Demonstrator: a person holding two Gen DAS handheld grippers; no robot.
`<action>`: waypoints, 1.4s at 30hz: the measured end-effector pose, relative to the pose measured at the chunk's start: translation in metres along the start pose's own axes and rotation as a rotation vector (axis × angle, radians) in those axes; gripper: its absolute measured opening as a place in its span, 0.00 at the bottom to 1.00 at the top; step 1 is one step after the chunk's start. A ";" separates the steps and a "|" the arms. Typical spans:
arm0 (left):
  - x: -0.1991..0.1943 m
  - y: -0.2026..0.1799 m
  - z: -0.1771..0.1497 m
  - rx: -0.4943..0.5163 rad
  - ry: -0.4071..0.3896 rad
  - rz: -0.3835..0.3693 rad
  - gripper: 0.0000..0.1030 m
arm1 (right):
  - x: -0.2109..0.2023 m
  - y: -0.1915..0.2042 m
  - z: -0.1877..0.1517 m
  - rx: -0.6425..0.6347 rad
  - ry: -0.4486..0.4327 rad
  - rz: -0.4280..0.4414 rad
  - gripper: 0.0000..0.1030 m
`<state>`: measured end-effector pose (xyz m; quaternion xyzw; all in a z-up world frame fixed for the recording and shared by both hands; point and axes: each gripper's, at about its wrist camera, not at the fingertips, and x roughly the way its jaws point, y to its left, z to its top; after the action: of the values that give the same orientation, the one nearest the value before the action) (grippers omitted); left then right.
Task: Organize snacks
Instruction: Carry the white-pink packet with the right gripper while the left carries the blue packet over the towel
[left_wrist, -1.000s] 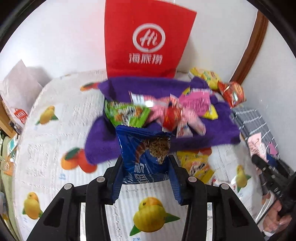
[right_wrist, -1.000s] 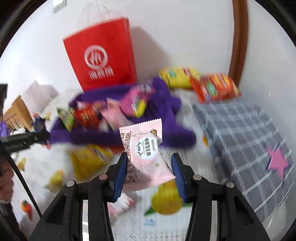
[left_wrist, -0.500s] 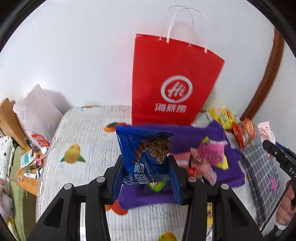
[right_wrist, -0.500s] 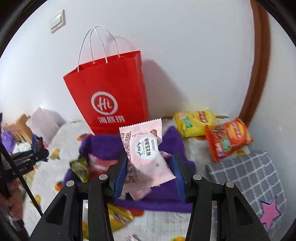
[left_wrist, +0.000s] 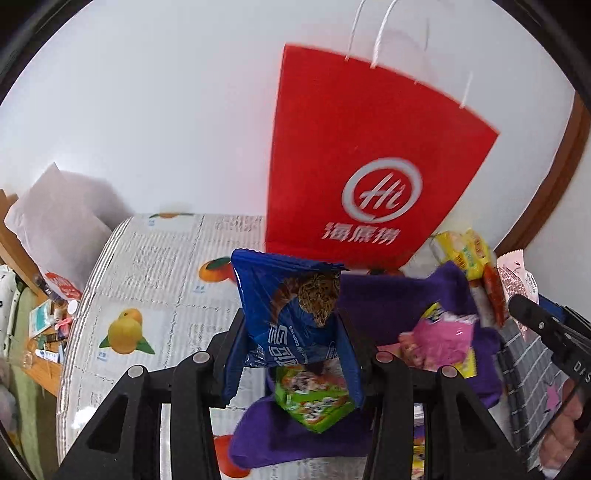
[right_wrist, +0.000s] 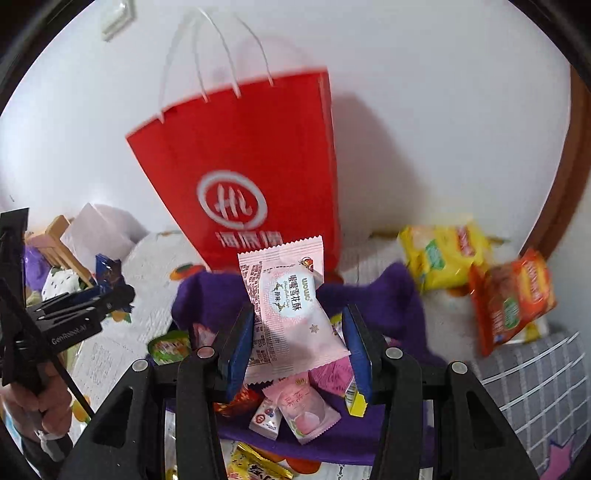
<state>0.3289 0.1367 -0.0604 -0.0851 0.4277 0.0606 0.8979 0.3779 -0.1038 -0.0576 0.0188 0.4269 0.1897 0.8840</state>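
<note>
My left claw (left_wrist: 291, 343) pinches a blue packet (left_wrist: 286, 314); my right claw (right_wrist: 299, 343) pinches a pink packet (right_wrist: 291, 314); both raised before the red bag (right_wrist: 251, 177), probably for dropping in.

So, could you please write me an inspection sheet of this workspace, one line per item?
Surface: fruit-print cover; purple cloth lies on it.
Job's things: red paper bag stands upright by the wall; small snack packets piled on the cloth, among them a green packet.
Clutter: yellow packet and orange packet right of the cloth; grey checked fabric.
Grippers: left hand-held gripper holds a blue snack bag; right hand-held gripper holds a pink snack packet.
Cables: nothing seen.
Surroundings: white wall, brown wooden trim, small items on a side surface.
</note>
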 end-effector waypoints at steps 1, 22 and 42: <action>0.004 0.002 -0.002 -0.004 0.009 0.000 0.41 | 0.007 -0.003 0.000 0.014 0.019 -0.006 0.46; 0.018 0.004 -0.003 -0.033 0.068 -0.060 0.42 | 0.034 0.000 -0.012 0.027 0.177 0.032 0.46; 0.021 0.009 -0.006 -0.046 0.077 -0.069 0.42 | 0.088 0.005 -0.030 0.013 0.329 0.021 0.46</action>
<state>0.3362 0.1449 -0.0817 -0.1228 0.4573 0.0362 0.8801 0.4030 -0.0724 -0.1410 -0.0023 0.5670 0.1965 0.7999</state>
